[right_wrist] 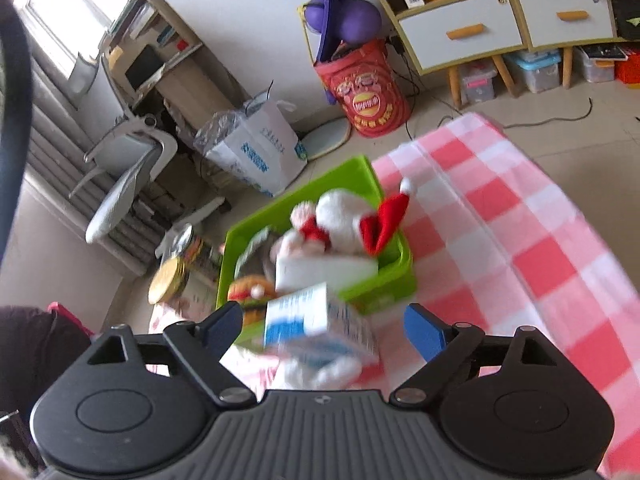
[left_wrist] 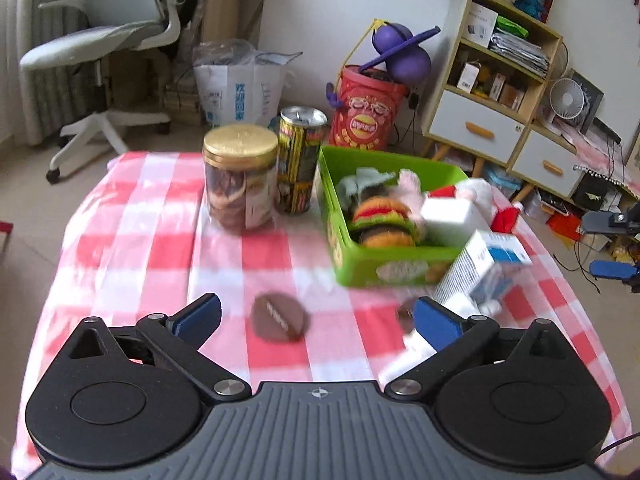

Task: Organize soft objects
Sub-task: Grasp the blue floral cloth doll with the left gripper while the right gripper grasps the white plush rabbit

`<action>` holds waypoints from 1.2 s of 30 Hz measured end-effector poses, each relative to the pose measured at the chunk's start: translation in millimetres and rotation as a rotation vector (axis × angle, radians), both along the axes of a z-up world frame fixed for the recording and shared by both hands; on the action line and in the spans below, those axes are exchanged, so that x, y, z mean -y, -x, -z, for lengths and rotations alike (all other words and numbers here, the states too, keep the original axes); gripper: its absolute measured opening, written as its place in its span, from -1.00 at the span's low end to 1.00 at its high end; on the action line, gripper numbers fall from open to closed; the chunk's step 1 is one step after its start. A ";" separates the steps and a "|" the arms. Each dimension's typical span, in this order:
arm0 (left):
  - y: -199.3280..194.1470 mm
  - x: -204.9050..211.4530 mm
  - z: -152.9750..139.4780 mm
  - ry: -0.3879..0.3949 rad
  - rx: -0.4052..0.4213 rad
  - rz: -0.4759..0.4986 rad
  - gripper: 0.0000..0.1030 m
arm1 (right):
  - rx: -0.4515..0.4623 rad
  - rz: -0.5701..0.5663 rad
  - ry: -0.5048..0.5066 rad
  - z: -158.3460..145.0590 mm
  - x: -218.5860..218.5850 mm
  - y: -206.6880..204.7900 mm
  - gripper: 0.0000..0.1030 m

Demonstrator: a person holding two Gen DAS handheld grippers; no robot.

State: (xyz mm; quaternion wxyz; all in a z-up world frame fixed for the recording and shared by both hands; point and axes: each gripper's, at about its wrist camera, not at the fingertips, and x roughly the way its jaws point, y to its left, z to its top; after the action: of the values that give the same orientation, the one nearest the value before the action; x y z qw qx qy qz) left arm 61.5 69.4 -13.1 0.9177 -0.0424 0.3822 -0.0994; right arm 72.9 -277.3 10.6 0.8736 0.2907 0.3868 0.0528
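A red-and-white checked tablecloth [left_wrist: 132, 240] covers the table. Near its far edge stand 2 containers just beside each other — a clear plastic jar with a gold lid [left_wrist: 240, 178] and a tall black-and-yellow printed can [left_wrist: 300, 160]. On the floor beyond: a white office chair [left_wrist: 108, 40], a red printed barrel [left_wrist: 366, 108] with a purple ball toy [left_wrist: 404, 50] in it, and a wooden shelf unit with white drawers [left_wrist: 492, 80].
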 end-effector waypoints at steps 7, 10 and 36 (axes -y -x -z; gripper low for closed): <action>27.5 20.2 12.0 0.001 -0.019 0.056 0.90 | -0.039 -0.034 0.045 13.6 -27.9 30.9 0.42; 31.6 35.1 25.2 -0.005 -0.089 0.093 0.89 | -0.092 -0.052 0.057 25.1 -39.3 35.3 0.42; 17.1 64.6 72.9 0.239 -0.383 0.130 -0.25 | -0.250 -0.071 0.029 80.7 -94.6 -15.3 0.23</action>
State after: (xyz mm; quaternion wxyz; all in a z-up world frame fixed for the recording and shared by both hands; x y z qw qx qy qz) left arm 44.4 4.8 -86.0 0.8085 -0.1442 0.5368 -0.1932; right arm 88.2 -182.7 -70.1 0.8201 0.2687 0.5035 0.0413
